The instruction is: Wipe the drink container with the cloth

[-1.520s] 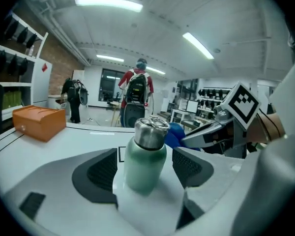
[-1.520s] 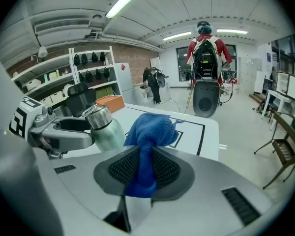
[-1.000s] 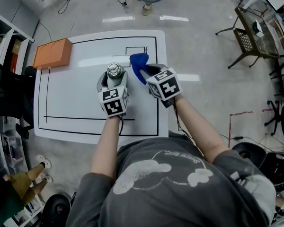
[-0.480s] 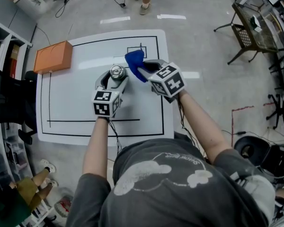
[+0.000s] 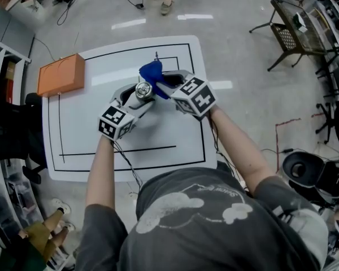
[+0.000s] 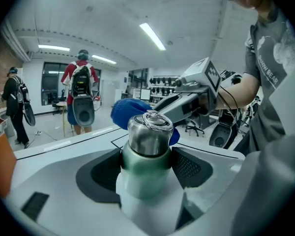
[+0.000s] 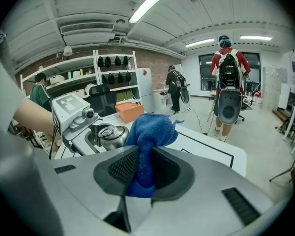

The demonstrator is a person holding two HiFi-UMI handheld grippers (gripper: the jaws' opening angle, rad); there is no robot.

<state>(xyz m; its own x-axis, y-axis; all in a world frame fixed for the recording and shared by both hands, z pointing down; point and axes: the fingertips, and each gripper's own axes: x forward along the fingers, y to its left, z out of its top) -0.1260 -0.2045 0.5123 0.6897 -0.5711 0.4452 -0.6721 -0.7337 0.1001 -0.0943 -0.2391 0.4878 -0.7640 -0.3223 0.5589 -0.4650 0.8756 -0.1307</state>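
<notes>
The drink container (image 6: 147,151) is a metal bottle with a green body and a steel cap with a ring. My left gripper (image 6: 146,168) is shut on its body, with a pad pressed to each side. The head view shows the bottle (image 5: 141,90) held over the white table (image 5: 158,145) in my left gripper (image 5: 137,95). My right gripper (image 7: 143,168) is shut on a bunched blue cloth (image 7: 148,141). In the head view the cloth (image 5: 151,74) lies against the far right side of the bottle's cap, ahead of my right gripper (image 5: 165,83).
An orange box (image 5: 59,74) sits at the table's far left corner. Black lines are marked on the tabletop. A person with a backpack (image 7: 228,82) stands beyond the table. Shelving (image 5: 5,66) runs along the left, and chairs (image 5: 294,33) stand at the right.
Both grippers have shifted a little left and closer together. The blue cloth, which was apart to the bottle's right, now touches its cap. The left gripper has swung to point rightward.
</notes>
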